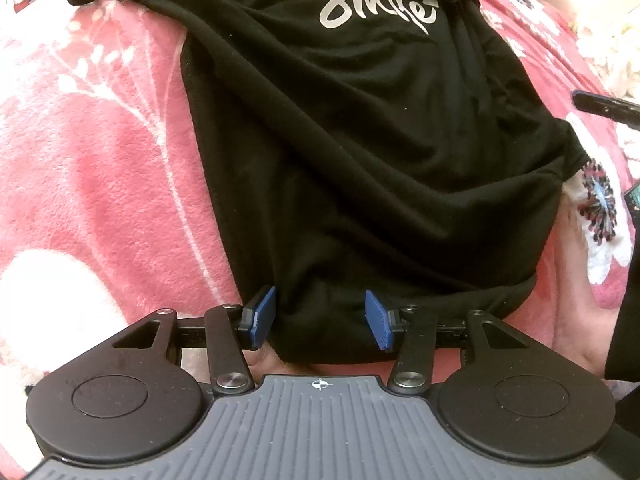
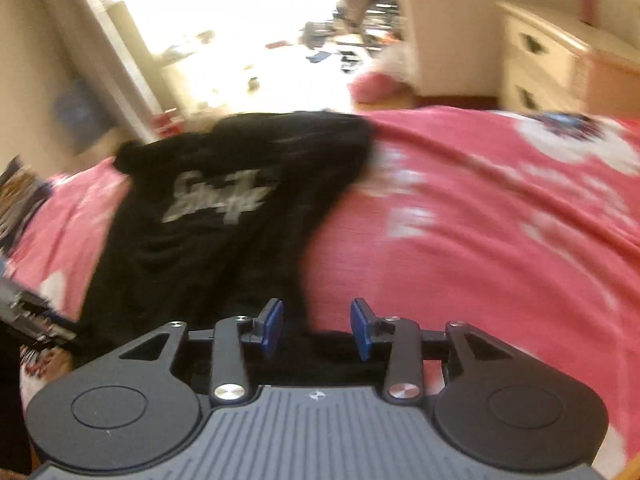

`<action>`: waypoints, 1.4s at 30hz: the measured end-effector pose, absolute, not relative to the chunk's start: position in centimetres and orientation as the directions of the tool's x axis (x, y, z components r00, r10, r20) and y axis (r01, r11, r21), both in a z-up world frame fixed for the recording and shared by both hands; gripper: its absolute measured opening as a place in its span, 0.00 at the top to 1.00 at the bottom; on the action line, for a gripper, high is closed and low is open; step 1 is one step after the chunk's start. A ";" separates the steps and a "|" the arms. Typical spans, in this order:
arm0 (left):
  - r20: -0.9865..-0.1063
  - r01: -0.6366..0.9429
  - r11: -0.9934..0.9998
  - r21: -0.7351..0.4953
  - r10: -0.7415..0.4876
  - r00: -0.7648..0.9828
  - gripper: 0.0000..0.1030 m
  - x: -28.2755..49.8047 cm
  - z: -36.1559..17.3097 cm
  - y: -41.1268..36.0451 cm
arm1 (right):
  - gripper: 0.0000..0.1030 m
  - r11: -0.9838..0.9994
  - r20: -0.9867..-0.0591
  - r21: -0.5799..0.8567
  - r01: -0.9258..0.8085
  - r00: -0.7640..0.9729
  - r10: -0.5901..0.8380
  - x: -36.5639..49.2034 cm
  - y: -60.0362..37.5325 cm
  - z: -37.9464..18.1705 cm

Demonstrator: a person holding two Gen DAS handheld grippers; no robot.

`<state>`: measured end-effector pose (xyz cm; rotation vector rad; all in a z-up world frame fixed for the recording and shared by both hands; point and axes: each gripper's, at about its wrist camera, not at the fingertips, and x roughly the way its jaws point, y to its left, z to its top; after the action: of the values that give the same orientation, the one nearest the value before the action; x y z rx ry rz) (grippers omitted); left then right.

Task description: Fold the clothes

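One black shirt with silver "Smile" lettering lies rumpled on a pink flowered blanket, filling most of the left wrist view. Its near hem bunches up between the blue pads of the left gripper, whose fingers stand apart on either side of the fold without closing on it. At the right edge, a black part of the other tool pokes in just past the shirt's side.

The right wrist view is blurred. The same shirt stretches from the far edge of the blanket down toward the camera, on the left half. The right gripper has its fingers apart, with a dark strip of the shirt's edge lying between and below them; whether cloth touches the pads cannot be told. A cream dresser stands beyond the bed at upper right, and a bright doorway opens behind.
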<state>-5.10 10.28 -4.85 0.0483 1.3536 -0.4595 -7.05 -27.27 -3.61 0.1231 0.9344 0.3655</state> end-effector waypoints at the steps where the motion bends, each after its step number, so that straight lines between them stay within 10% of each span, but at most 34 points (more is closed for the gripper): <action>1: -0.947 0.346 0.912 -0.222 -0.286 0.144 0.53 -5.1 -4.7 10.3 | 0.59 0.925 -0.749 0.269 -0.270 0.545 0.377 -7.0 -26.8 -3.4; 11: -0.936 0.352 0.919 -0.175 -0.266 0.229 0.53 -4.8 -2.4 11.6 | 0.55 0.894 -0.644 0.158 -0.419 0.643 0.415 -4.6 -24.6 5.7; 16: -0.915 0.345 0.923 -0.172 -0.280 0.292 0.53 -4.3 -1.3 13.0 | 0.15 0.861 -0.594 0.003 -0.509 0.691 0.411 -3.8 -23.5 13.1; 24: -0.878 0.293 0.928 -0.230 -0.328 0.349 0.53 -4.1 -1.3 16.0 | 0.06 0.731 -0.636 -0.093 -0.676 0.605 0.479 -5.6 -14.6 14.9; 31: -0.841 0.232 0.924 -0.305 -0.375 0.391 0.53 -4.4 -1.5 18.4 | 0.33 0.615 -0.790 -0.086 -0.783 0.430 0.437 -10.8 -5.0 4.4; 39: -0.812 0.175 0.907 -0.383 -0.420 0.406 0.54 -4.6 -2.4 20.5 | 0.40 0.388 -0.867 -0.185 -0.903 0.336 0.368 -15.1 3.5 -5.5; 42: -0.797 0.160 0.898 -0.411 -0.439 0.415 0.54 -4.9 -2.4 21.1 | 0.67 0.311 -0.892 -0.216 -0.926 0.316 0.324 -14.8 4.8 -8.6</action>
<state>-4.92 21.05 -2.38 -0.2898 1.0819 -0.3825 -14.82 4.78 -8.62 -0.8643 0.8564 0.9737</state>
